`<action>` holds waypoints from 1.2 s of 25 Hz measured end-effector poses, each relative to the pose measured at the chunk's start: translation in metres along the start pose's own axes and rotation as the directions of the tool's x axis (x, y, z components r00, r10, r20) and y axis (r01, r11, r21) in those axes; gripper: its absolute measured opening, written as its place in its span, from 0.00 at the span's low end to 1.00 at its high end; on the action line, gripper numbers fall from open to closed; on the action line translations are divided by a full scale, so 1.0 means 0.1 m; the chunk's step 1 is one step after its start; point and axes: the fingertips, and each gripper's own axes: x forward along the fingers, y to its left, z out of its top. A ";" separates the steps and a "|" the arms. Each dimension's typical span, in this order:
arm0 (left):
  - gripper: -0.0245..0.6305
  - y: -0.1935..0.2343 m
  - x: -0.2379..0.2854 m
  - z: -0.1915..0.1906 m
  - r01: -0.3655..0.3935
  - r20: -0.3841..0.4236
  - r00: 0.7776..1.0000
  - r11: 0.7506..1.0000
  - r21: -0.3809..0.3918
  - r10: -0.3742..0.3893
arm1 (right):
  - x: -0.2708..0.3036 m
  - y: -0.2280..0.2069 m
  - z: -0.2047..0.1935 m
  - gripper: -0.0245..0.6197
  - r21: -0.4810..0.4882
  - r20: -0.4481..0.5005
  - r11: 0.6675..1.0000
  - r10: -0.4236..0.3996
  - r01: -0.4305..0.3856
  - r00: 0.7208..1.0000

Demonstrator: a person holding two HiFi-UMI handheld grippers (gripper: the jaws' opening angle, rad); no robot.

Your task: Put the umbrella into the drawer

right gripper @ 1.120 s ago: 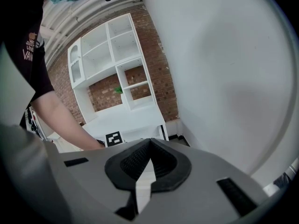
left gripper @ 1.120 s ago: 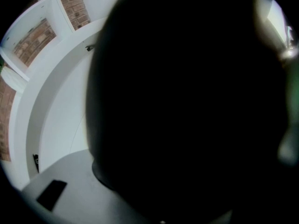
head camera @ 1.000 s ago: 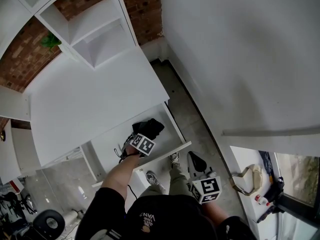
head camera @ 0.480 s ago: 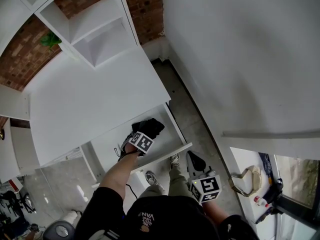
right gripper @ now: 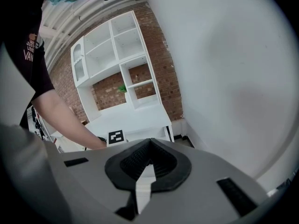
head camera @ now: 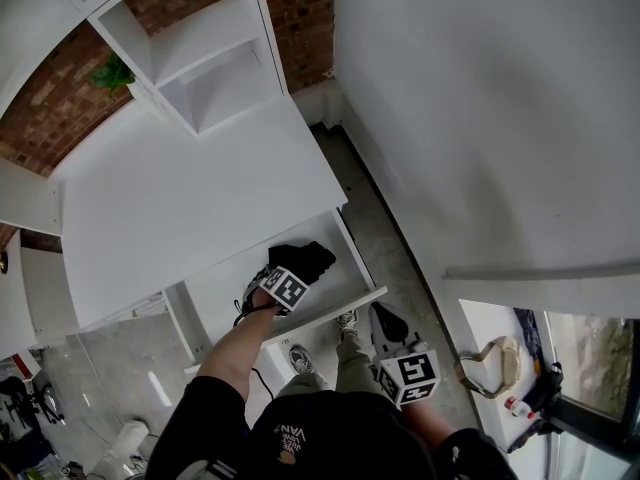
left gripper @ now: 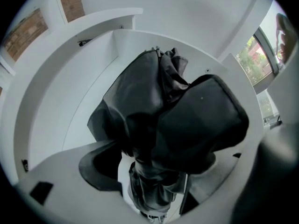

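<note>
Inside the open white drawer (head camera: 214, 290), at its right end, lies the folded black fabric umbrella (head camera: 301, 260); our left tool (left gripper: 154, 181) is opening around it, right tool (right gripper: 148, 146) closed, empty; only withdrawal likely remains.

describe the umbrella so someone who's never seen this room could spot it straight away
Start at the white desk below the white shelves on the brick wall; its drawer is pulled open. The umbrella is the folded, crumpled bundle at the drawer's right end, black cloth where the furniture around it is all white.
</note>
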 end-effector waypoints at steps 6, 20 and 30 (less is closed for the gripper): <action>0.58 -0.02 -0.14 -0.05 0.005 0.045 0.999 1.000 0.002 -0.005 | -0.04 0.12 0.01 0.03 -0.008 0.012 1.000 0.005 -0.004 1.000; 0.58 0.11 -0.84 -0.02 -0.069 0.289 0.955 0.998 -0.013 0.070 | -0.15 0.48 0.08 0.03 -0.053 0.056 0.999 0.002 0.001 0.998; 0.58 0.07 -1.88 -0.04 -0.089 0.558 0.819 0.990 -0.113 0.138 | -0.28 0.75 0.17 0.03 -0.051 0.104 0.999 -0.002 0.008 0.995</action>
